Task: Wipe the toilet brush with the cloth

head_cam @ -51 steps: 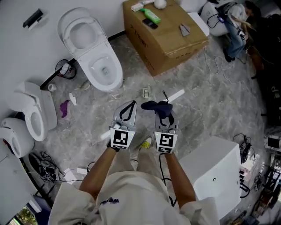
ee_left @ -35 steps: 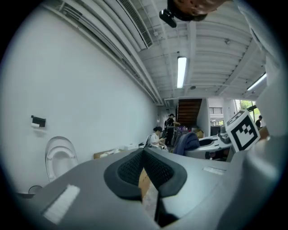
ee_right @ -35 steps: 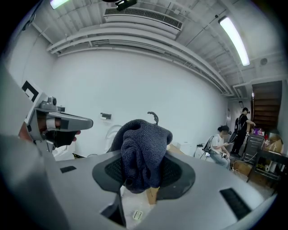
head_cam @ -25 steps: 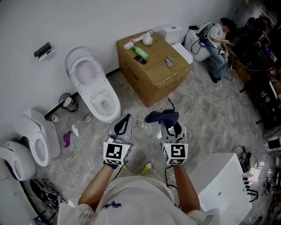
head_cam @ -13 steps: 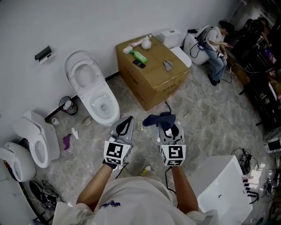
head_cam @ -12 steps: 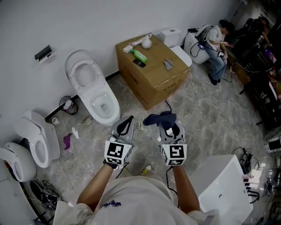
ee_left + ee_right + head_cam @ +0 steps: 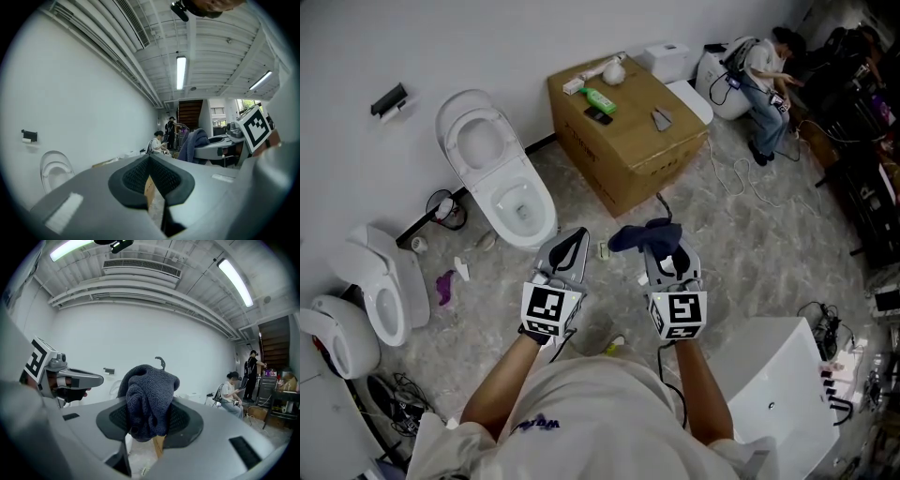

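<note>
My right gripper (image 7: 659, 246) is shut on a bunched dark blue cloth (image 7: 643, 234), held at about waist height over the floor. In the right gripper view the cloth (image 7: 147, 397) bulges up from between the pads of that gripper (image 7: 150, 416). My left gripper (image 7: 570, 246) hangs level beside it, about a hand's width to the left, shut with nothing in it; its pads meet at the tip (image 7: 150, 161). A white long-handled brush with a round head (image 7: 607, 71) lies on top of the cardboard box (image 7: 628, 141), far from both grippers.
An open white toilet (image 7: 499, 164) stands against the wall left of the box. More toilets (image 7: 380, 277) sit at the far left, a white cabinet (image 7: 769, 384) at lower right. A green bottle (image 7: 598, 97) lies on the box. A seated person (image 7: 764, 66) and floor cables are far right.
Both grippers have stayed side by side, with the cloth still in the right one. The view has lifted from the floor toward the box and toilet.
</note>
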A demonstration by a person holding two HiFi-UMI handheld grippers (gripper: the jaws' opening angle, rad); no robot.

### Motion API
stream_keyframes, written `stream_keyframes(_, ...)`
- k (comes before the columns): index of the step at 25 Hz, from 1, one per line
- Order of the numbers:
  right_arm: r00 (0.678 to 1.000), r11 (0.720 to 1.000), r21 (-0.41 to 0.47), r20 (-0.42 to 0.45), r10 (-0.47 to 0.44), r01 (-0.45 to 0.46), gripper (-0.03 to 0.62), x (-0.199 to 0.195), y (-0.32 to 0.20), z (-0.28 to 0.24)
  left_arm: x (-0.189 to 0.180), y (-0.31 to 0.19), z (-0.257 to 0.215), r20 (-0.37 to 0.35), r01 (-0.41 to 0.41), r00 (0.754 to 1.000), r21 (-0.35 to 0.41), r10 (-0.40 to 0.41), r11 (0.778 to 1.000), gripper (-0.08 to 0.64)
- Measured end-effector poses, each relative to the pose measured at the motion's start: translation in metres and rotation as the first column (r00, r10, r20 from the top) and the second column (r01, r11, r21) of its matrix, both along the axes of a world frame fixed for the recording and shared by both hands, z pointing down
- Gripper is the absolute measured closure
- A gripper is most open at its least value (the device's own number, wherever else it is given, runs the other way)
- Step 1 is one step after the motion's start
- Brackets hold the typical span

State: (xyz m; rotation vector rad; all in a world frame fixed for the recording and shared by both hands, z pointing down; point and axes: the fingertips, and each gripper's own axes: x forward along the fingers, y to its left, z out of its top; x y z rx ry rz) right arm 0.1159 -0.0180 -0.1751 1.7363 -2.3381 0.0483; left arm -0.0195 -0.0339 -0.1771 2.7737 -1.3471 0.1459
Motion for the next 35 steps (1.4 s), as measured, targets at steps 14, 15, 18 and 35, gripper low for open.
stream_keyframes(14, 1.000, 1.000, -0.009, -0.003, -0.014, 0.014, 0.433, 0.000, -0.001, -0.001, 0.001, 0.000, -0.004, 0.003, 0.003, 1.000, 0.000, -0.003, 1.000, 0.558)
stream_keyframes(15, 1.000, 1.000, -0.009, -0.005, -0.016, 0.016, 0.433, -0.001, -0.001, 0.000, 0.000, 0.000, -0.003, 0.003, 0.005, 1.000, -0.001, -0.005, 1.000, 0.558)
stream_keyframes(18, 1.000, 1.000, -0.001, -0.007, -0.019, 0.019, 0.433, 0.000, 0.000, -0.001, 0.001, 0.002, -0.003, 0.001, 0.004, 1.000, 0.006, -0.004, 1.000, 0.558)
stream_keyframes(35, 0.998, 0.999, -0.002, -0.039, -0.047, 0.047, 0.433, -0.018, 0.001, -0.001, -0.021, 0.009, 0.005, -0.021, 0.030, 0.999, -0.001, -0.030, 1.000, 0.558)
